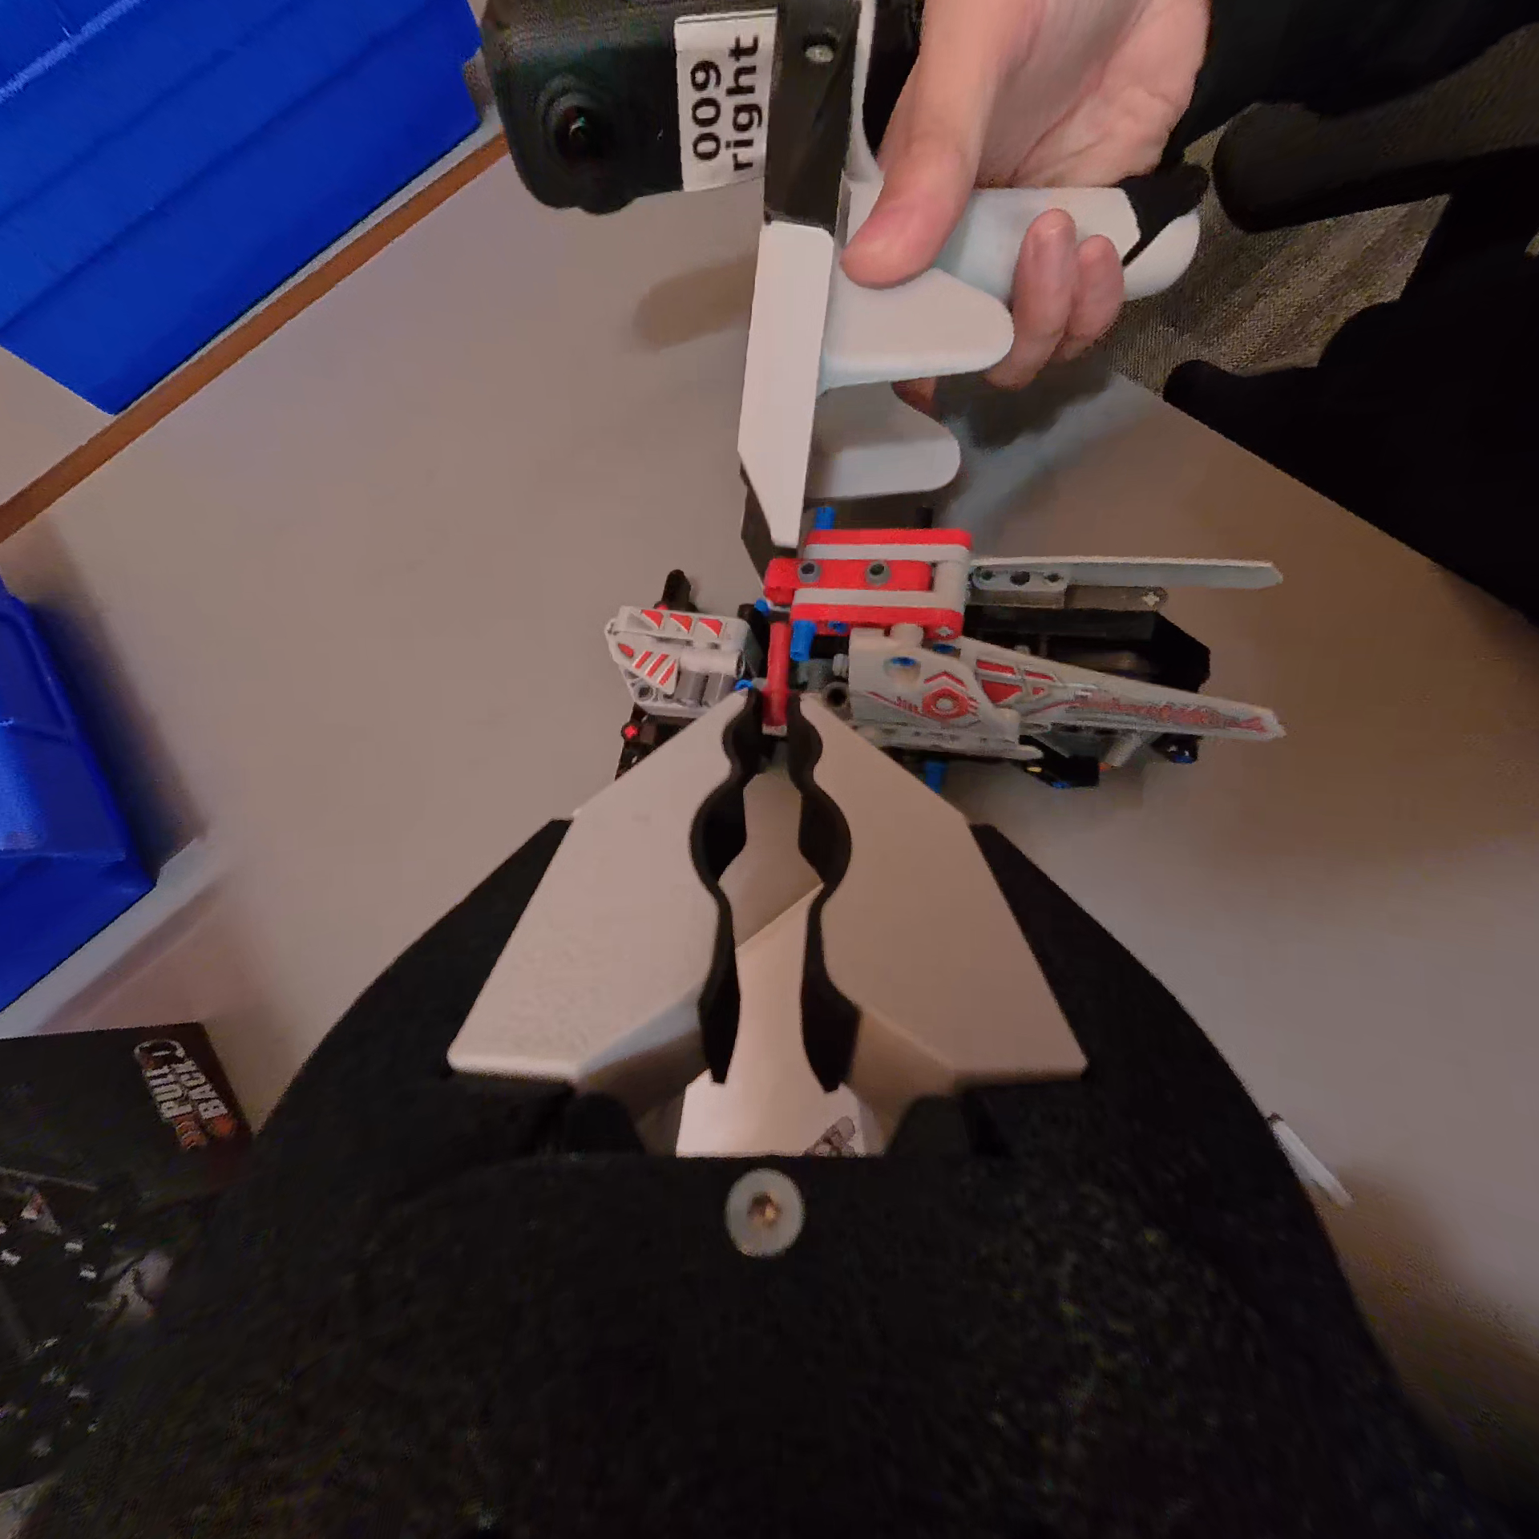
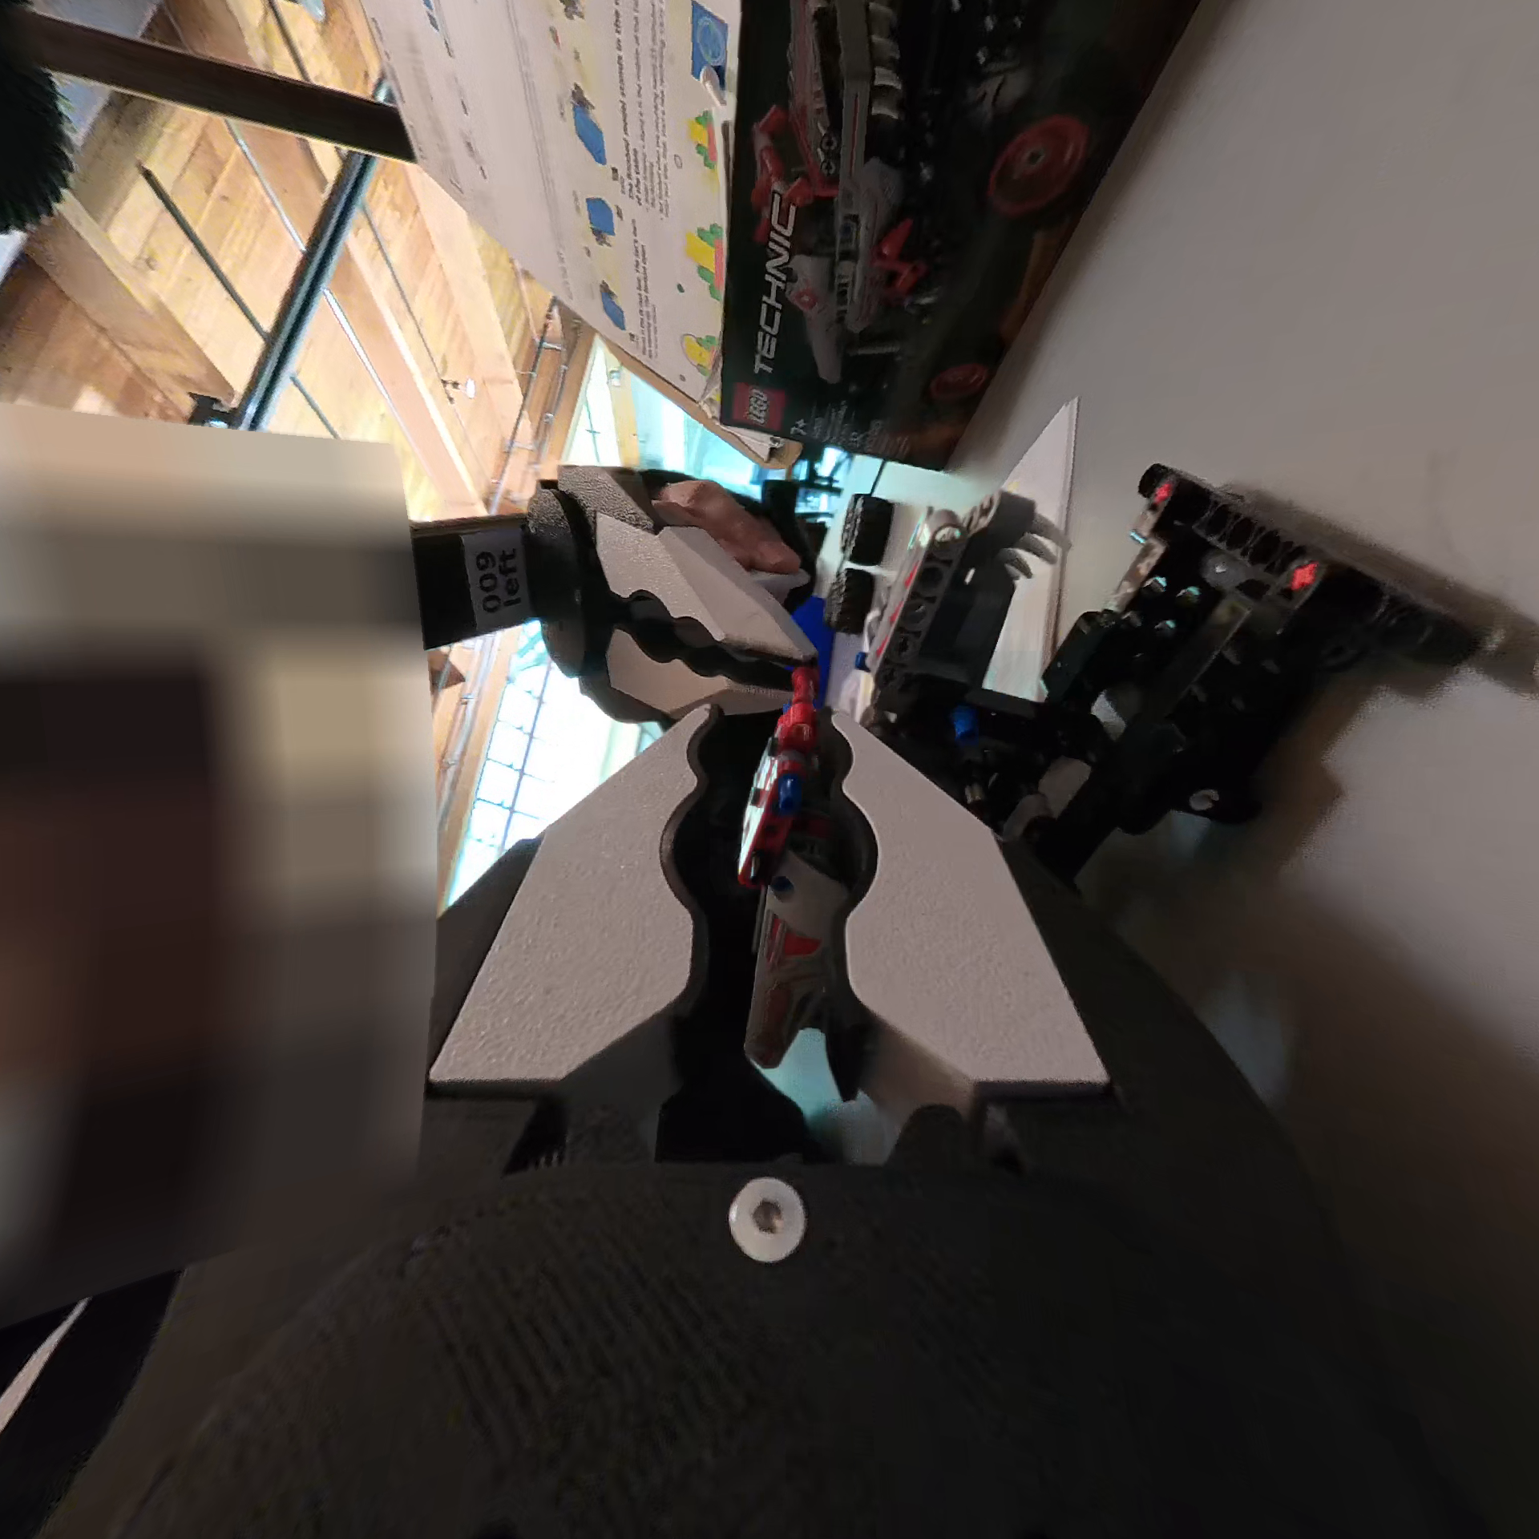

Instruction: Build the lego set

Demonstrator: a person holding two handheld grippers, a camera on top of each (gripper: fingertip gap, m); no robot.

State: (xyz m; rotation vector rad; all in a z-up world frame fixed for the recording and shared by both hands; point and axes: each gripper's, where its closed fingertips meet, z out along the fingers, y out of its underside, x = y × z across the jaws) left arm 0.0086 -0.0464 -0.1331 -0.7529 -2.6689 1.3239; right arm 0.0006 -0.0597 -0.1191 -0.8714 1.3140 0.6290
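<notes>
A partly built lego car, with grey, red and black parts, lies on the pale table. My left gripper is shut on a thin red beam that stands at the car's middle. My right gripper, held by a hand, comes down from above with its jaws around the car's red top section. In the right wrist view my right gripper has the car's red and grey side panel between its fingers. The left gripper shows there pinching the red beam. The black chassis sticks out to the right.
Blue bins stand past the table's wooden edge, and another is at the left. The dark lego box and a printed instruction sheet lie behind. More lego parts and black wheels sit farther back. Only a small space, under 4 cm, lies between the two pairs of fingers.
</notes>
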